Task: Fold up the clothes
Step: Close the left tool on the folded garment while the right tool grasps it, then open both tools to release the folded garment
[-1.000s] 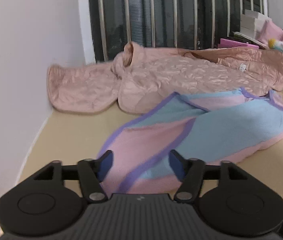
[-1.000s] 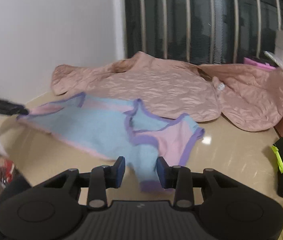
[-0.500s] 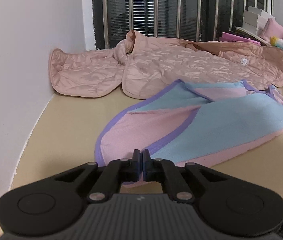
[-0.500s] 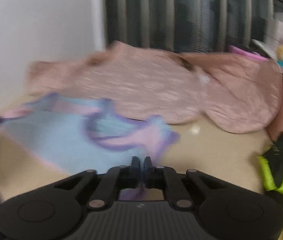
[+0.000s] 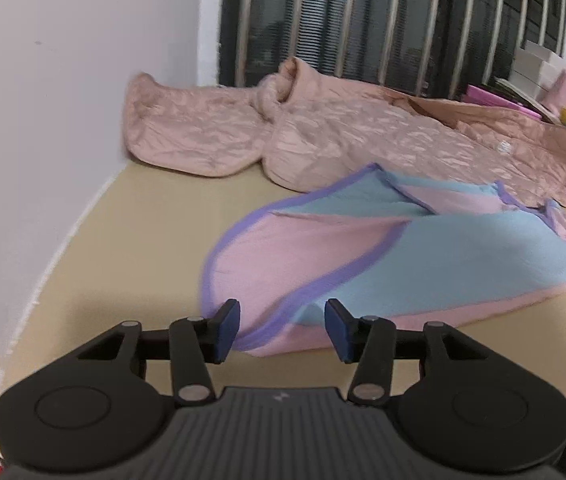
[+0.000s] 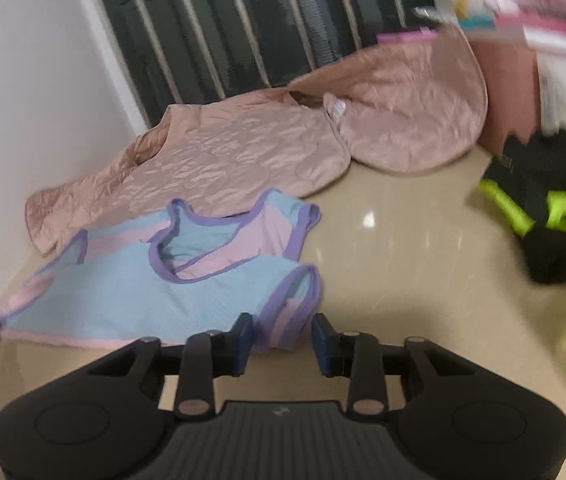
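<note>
Lying between each opening-wide hand-held gripper: the vest hem, ungripped

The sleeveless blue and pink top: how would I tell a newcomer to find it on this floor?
Start at the barred dark window; below it sprawls a quilted, shiny pink jacket. In front of that, nearer the cameras, lies the sleeveless blue and pink top. Only it has purple-edged armholes and thin, matte fabric.
</note>
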